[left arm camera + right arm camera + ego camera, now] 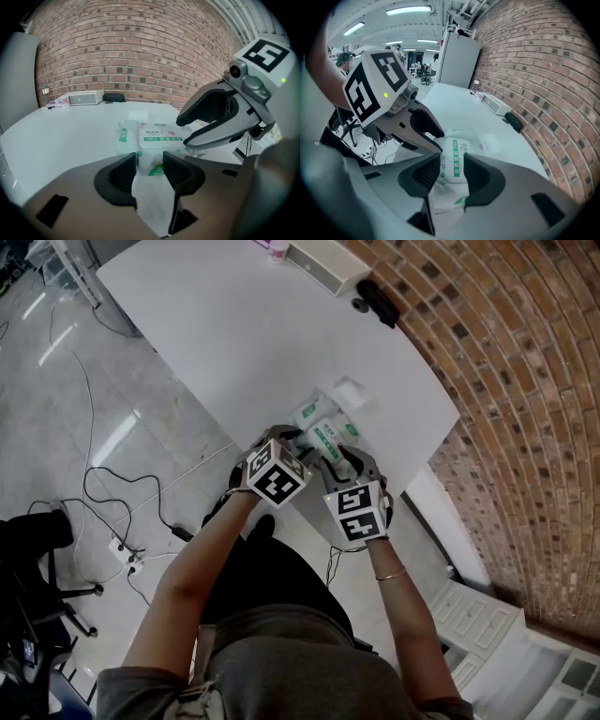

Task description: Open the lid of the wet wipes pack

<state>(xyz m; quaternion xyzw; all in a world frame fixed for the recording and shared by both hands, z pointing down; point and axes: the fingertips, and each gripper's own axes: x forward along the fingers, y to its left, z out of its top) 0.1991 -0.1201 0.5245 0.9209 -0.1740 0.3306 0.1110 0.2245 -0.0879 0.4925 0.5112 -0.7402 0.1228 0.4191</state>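
Observation:
The wet wipes pack (325, 430), white with green print, lies near the front edge of the white table (234, 334). Its flat lid (161, 137) with a green stripe lies down on the pack. My left gripper (302, 446) comes from the near left. In the left gripper view the pack's near end fills the narrow gap of that gripper (150, 164), which is shut on it. My right gripper (343, 457) stands at the pack's right end. Its jaws stand apart either side of the pack (454, 157), and the right gripper (183, 131) shows spread over the lid's right side.
A small white pad (349, 390) lies just beyond the pack. At the table's far end stand a white box (323, 263) and a black object (377, 301). A brick wall (525, 381) runs along the right. Cables (122, 493) lie on the floor to the left.

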